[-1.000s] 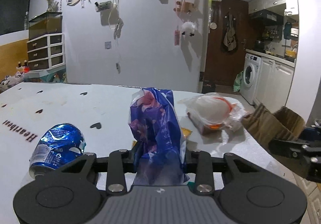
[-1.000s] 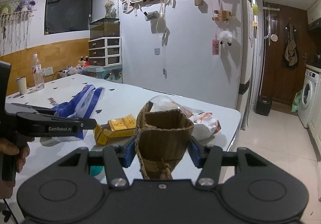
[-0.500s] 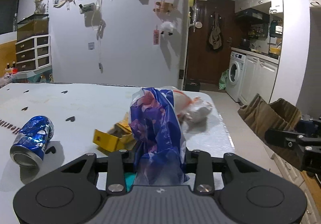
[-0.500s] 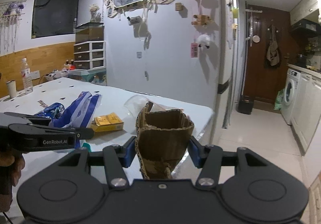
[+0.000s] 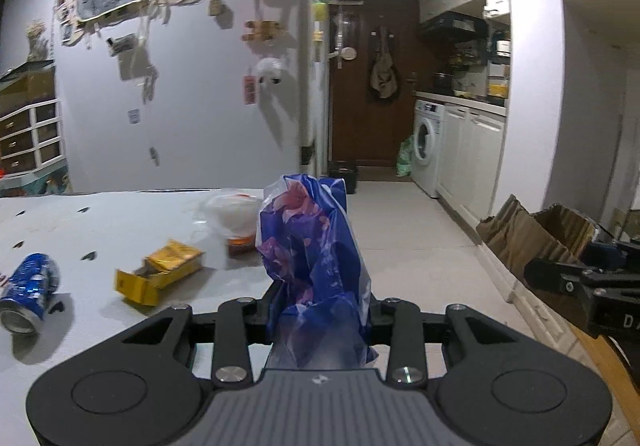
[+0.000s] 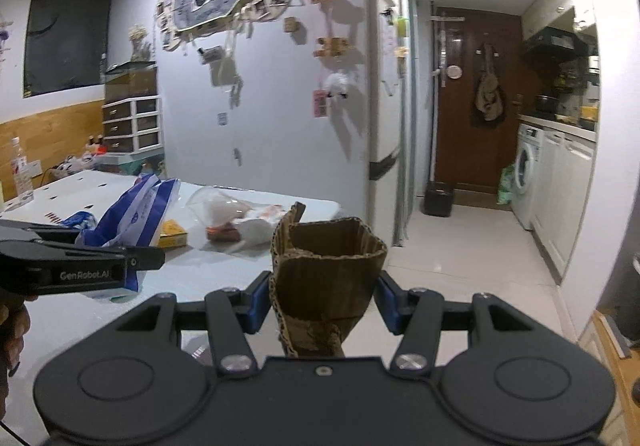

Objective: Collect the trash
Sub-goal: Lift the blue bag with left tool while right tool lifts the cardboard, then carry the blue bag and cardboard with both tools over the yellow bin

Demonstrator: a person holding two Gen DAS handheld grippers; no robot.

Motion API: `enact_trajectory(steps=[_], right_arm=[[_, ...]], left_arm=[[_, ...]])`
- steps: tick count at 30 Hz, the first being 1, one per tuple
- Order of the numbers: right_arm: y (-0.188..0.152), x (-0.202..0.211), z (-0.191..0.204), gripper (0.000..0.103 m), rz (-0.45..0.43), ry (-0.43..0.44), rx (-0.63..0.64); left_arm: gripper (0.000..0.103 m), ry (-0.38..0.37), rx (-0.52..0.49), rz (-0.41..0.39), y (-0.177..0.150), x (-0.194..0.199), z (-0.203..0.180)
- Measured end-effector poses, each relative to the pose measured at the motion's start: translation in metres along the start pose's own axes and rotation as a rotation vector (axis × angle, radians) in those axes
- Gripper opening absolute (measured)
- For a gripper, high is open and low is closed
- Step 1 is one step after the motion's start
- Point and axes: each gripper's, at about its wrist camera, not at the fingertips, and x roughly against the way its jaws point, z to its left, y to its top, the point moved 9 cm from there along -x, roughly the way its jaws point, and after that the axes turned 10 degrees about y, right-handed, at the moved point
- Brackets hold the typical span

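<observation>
Compared with a second earlier, both views have been swung rightwards: the white table (image 5: 120, 230) is now seen only at the left and the tiled kitchen floor (image 5: 408, 230) fills the middle, while the grips are unchanged. The left gripper (image 5: 320, 310) is kept clamped on a crumpled blue-and-white printed plastic bag (image 5: 316, 246), which stands up between its jaws. The right gripper (image 6: 324, 302) is kept closed on a brown corrugated cardboard piece (image 6: 326, 270), rolled into an open tube and pressed by the blue pads (image 6: 258, 302). The crushed blue drinks can (image 5: 30, 286) and the open yellow carton (image 5: 160, 274), formerly near the jaws, are now seen lying farther left on the table, with the clear plastic bag holding a white and orange food container (image 5: 236, 218) behind them. Only in the left view is the whole can shown, and the cardboard from its side at the right edge. Only in the right view are a clear water bottle (image 6: 20, 166) and the hand (image 6: 14, 326) carrying the left tool shown.
</observation>
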Motion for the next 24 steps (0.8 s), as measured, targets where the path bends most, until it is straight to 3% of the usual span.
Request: enact_trajectory(steps=[13, 24], right_arm=[[-0.029, 0.057, -0.074, 0.055, 0.001, -0.125, -0.090], [-0.084, 0.064, -0.137, 0.055, 0.042, -0.206, -0.213]], left_arm=[[0.038, -0.089, -0.066, 0.014, -0.014, 0.016, -0.088], [0.038, -0.175, -0.148, 0.110, -0.045, -0.017, -0.164]])
